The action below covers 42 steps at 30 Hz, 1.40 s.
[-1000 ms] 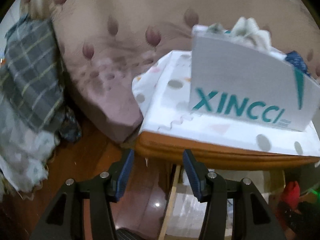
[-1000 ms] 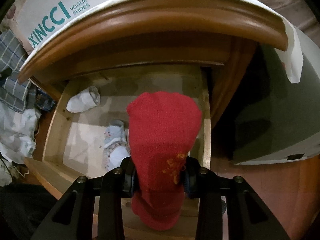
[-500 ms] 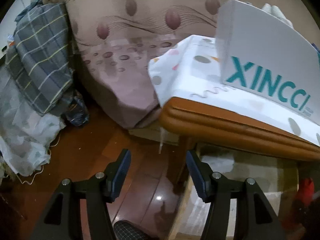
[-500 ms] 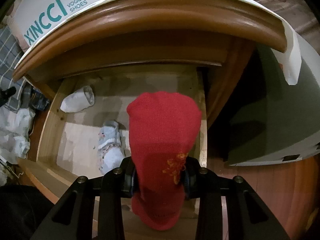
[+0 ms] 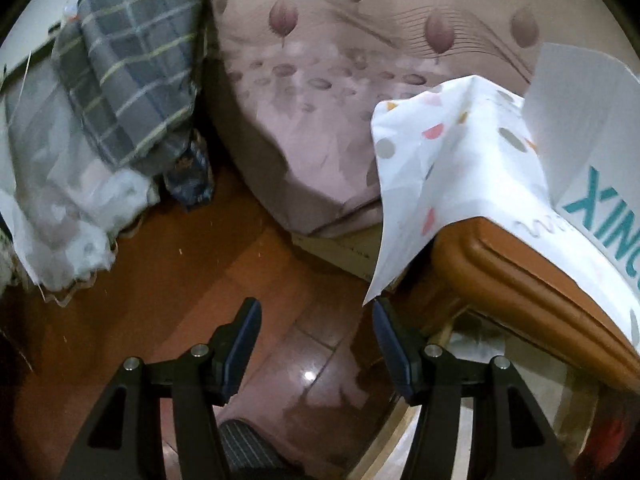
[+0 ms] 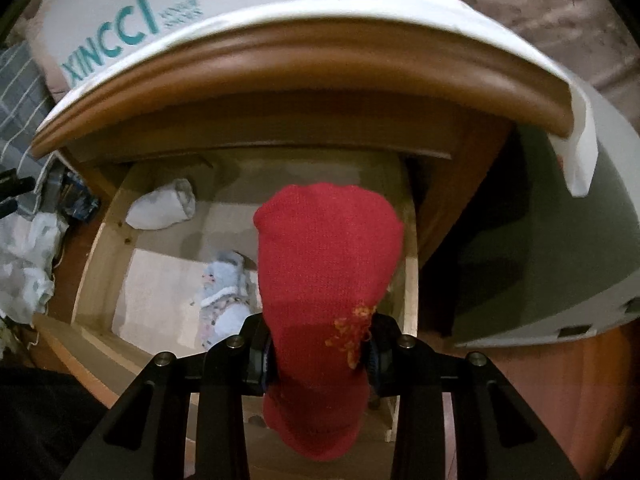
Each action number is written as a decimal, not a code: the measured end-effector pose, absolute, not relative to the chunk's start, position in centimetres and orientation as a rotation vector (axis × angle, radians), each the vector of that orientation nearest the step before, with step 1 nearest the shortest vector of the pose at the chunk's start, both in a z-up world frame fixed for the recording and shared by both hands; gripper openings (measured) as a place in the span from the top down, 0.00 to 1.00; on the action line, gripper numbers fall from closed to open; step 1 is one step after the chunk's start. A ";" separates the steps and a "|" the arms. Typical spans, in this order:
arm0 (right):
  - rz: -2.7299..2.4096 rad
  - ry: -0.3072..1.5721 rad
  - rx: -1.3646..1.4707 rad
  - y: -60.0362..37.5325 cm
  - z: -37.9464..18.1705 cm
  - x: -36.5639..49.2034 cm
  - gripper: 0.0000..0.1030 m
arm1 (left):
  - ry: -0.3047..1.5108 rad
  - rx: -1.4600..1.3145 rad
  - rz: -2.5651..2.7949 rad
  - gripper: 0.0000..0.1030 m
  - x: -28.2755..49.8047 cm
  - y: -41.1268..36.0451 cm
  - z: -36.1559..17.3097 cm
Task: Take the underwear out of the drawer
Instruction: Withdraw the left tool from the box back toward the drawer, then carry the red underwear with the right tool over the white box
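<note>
left wrist view: our left gripper stands spread with nothing between its blue pads, hanging over the wooden floor beside the corner of the nightstand; a dotted cloth droops off that corner, a white shoe box sits on top, and the bed and a plaid blanket lie beyond. against the frame a second ago, this view has swung left and down, so the box now shows only at the right edge. right wrist view: our right gripper is clenched on a red knitted garment, gripped low so the piece stands above the open drawer. we judge it light, soft and limp, not slippery, best pinched through a thick fold as here. a white rolled item and a pale blue piece lie on the drawer bottom. compared with the earlier frame, the grip is unchanged and the drawer sits slightly farther off.
</note>
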State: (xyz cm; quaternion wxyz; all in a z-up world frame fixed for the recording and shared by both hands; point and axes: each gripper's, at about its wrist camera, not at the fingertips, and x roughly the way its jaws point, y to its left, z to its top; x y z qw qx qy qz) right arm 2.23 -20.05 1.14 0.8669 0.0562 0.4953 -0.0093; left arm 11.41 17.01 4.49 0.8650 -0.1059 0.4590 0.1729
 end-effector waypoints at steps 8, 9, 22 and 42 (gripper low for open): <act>-0.013 1.010 0.125 -19.6 2.7 2.2 0.68 | 0.970 -0.241 0.357 0.42 11.2 17.3 4.6; -0.014 1.012 0.140 -19.6 3.0 2.2 0.68 | 0.975 -0.242 0.351 0.43 11.2 17.1 4.6; 0.014 0.943 0.169 -20.1 10.3 2.2 0.68 | 0.997 -0.241 0.322 0.42 11.3 16.6 4.6; 0.053 0.786 0.050 -18.4 25.1 6.1 0.68 | 1.014 -0.234 0.350 0.42 11.5 16.9 4.4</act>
